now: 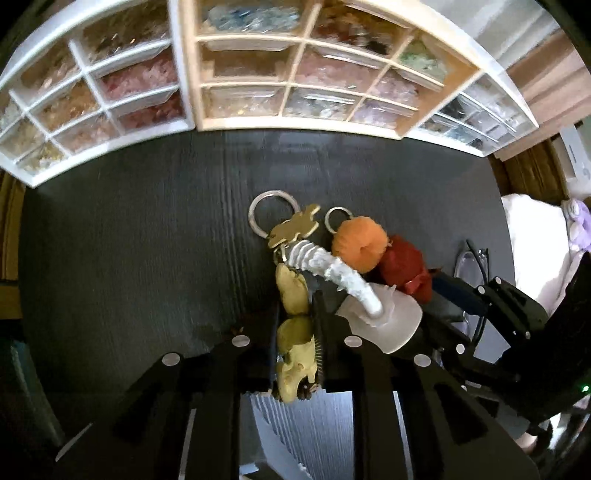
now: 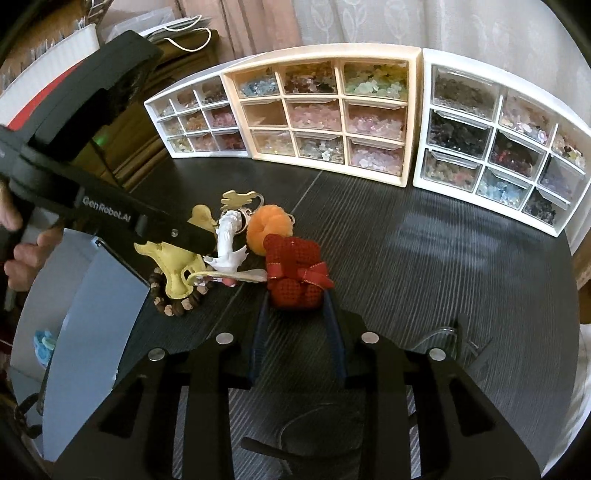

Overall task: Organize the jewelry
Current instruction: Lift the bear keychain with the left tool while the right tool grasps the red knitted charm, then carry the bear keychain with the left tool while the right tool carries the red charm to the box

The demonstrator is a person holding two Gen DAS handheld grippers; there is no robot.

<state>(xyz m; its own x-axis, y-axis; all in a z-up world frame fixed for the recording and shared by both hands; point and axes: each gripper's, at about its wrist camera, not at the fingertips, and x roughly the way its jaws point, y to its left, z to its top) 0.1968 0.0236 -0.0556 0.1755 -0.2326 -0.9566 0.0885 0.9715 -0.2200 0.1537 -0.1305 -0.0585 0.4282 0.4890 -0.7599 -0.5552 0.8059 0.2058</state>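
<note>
Dark wood-grain table (image 2: 424,258) (pale curtain (image 2: 443,26) behind)

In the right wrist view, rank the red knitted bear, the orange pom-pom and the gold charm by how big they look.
1. red knitted bear, largest, though it also lies nearest the camera.
2. orange pom-pom, clearly smaller.
3. gold charm, smallest; it lies farthest back, so its true size is unsure.

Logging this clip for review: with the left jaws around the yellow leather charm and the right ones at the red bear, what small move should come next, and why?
Probably lift the left gripper slightly. Its jaws look closed on the yellow charm, which lies tangled with the white charm and bead bracelet. The right gripper stands open around the red bear and could pin the pile.
</note>
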